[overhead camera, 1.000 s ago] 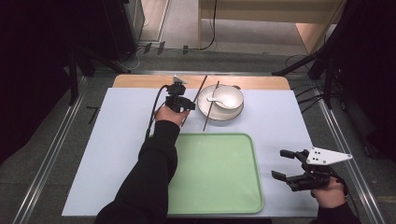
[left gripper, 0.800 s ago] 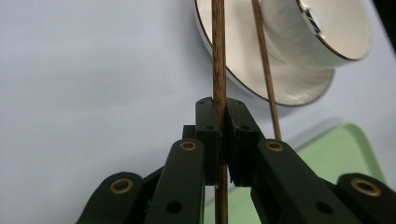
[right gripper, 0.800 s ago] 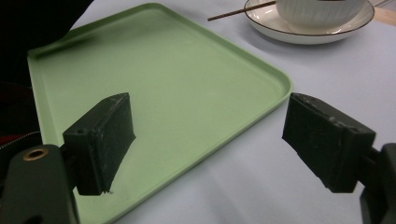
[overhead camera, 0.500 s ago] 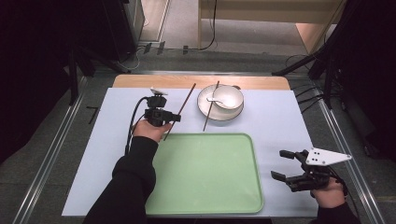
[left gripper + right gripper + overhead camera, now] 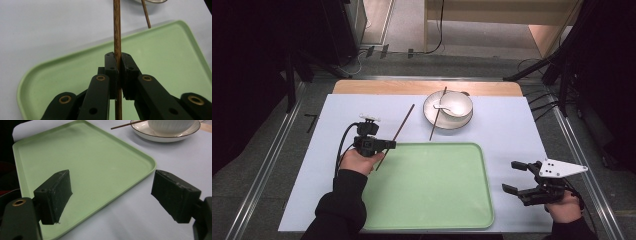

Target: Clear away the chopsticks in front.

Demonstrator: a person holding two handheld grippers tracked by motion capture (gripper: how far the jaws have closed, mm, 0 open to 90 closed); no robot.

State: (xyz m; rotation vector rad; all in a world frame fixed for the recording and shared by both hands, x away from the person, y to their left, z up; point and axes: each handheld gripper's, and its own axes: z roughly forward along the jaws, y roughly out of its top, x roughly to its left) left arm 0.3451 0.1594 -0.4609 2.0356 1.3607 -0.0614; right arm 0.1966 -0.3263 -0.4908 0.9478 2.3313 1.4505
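Note:
My left gripper point(image 5: 388, 145) is shut on a brown chopstick point(image 5: 403, 122), which slants from the mat down over the far left corner of the green tray point(image 5: 432, 190). In the left gripper view the pads point(image 5: 110, 62) clamp the chopstick point(image 5: 116, 27) above the tray point(image 5: 165, 57). A second chopstick point(image 5: 436, 117) leans on the white bowl point(image 5: 457, 102), which stands on a plate point(image 5: 447, 124) and holds a spoon point(image 5: 443, 106). My right gripper point(image 5: 510, 176) hovers open just right of the tray with nothing between its pads point(image 5: 56, 192); the tray's corner point(image 5: 140, 157) lies ahead of it.
A pale blue mat point(image 5: 522, 130) covers the table, with a strip of bare wood point(image 5: 377, 87) at the far edge. Metal rails point(image 5: 267, 170) run along both sides. Dark stands and cables are on the floor beyond. The bowl and plate point(image 5: 172, 131) stand past the tray.
My left hand has carried the chopstick from beside the bowl leftward and nearer, to the tray's far left corner. The right gripper has stayed put.

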